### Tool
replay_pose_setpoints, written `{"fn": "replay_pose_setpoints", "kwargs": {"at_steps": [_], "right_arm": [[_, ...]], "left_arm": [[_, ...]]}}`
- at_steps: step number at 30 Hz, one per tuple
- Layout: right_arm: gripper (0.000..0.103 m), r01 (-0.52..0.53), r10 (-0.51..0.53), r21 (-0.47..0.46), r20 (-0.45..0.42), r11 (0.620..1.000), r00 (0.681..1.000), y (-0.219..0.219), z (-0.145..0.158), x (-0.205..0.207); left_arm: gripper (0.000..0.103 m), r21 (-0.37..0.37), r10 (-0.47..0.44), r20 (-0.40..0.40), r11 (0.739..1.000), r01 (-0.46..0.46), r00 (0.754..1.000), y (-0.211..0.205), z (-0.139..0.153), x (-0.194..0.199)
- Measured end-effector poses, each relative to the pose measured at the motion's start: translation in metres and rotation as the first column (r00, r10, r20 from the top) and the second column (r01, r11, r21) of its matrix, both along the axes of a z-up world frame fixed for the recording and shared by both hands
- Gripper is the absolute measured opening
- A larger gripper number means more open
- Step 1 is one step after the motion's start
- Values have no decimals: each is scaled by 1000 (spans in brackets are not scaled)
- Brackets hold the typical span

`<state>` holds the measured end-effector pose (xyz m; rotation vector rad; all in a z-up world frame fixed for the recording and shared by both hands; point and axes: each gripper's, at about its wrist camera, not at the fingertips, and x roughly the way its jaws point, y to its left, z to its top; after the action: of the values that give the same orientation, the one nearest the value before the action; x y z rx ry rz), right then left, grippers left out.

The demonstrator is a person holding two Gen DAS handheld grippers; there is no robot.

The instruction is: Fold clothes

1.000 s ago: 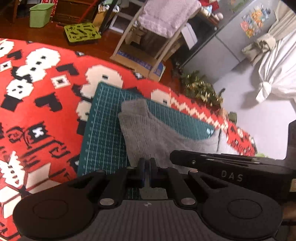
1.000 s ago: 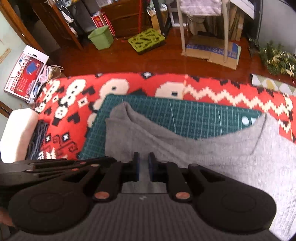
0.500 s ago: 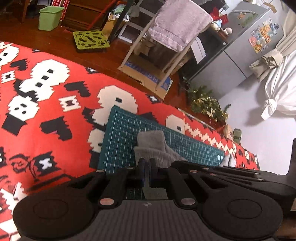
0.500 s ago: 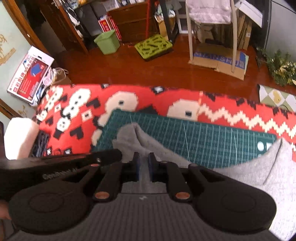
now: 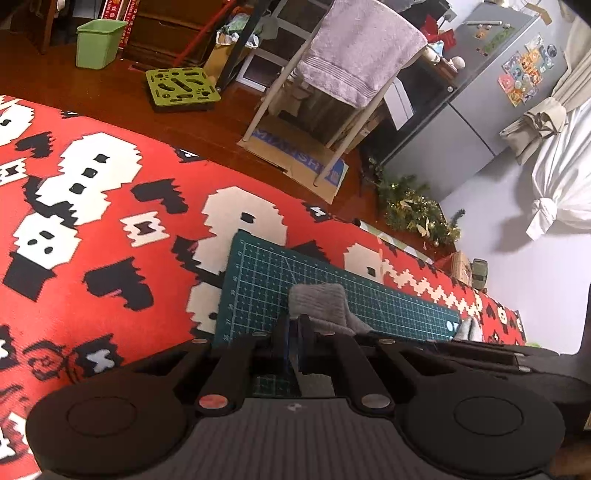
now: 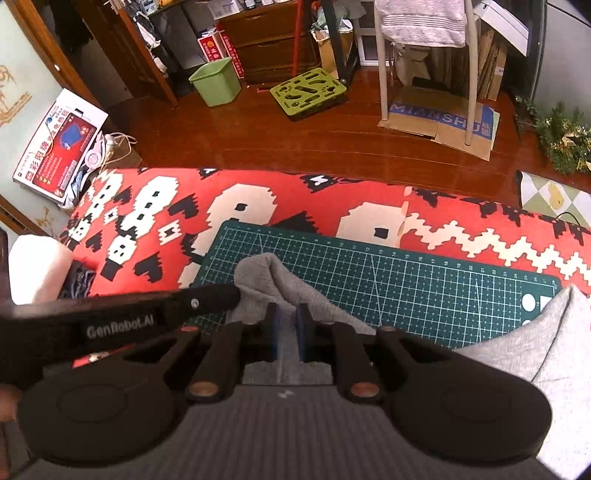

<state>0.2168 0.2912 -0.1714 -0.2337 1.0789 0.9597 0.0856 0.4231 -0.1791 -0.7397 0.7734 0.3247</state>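
A grey knit garment (image 6: 280,280) lies on a dark green cutting mat (image 6: 406,280), its near part lifted into a peak. My right gripper (image 6: 287,332) is shut on a fold of that grey cloth, which shows between its blue pads. In the left wrist view my left gripper (image 5: 295,341) is shut on the garment (image 5: 321,299) too, with the cloth bunched just past its fingertips above the mat (image 5: 266,284). The left gripper's body crosses the right wrist view at the left, close beside the right one. More grey cloth (image 6: 535,332) spreads at the right.
The mat rests on a red, white and black patterned cover (image 6: 155,206). Beyond its far edge is wooden floor with a green bin (image 6: 216,81), a green perforated pad (image 6: 308,90), a towel rack (image 6: 424,22) on flattened cardboard, and a tinsel garland (image 6: 561,140).
Both grippers have risen and drawn back with the grey garment, which has lifted off the mat and bunched up. More of the mat is uncovered. The two grippers stay close together.
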Motion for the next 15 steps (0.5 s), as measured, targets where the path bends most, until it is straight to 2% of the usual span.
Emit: {"fn": "replay_pose_setpoints", "kwargs": {"at_steps": [5,10,15], "right_arm": [[12,-5,4,19,7,1000,1000,-2,7,-1],[12,-56,56,17,6,998,998,-4,13,-12],[12,-88,88,-3,10,996,996,-12,13,-24]], "left_arm": [[4,14,4,15,1000,-4,1000,4,7,-1],[4,-23,-13,50,1000,15,999,-6,17,-12],[3,-52,-55,24,997,57,998,-24,10,-20]]}}
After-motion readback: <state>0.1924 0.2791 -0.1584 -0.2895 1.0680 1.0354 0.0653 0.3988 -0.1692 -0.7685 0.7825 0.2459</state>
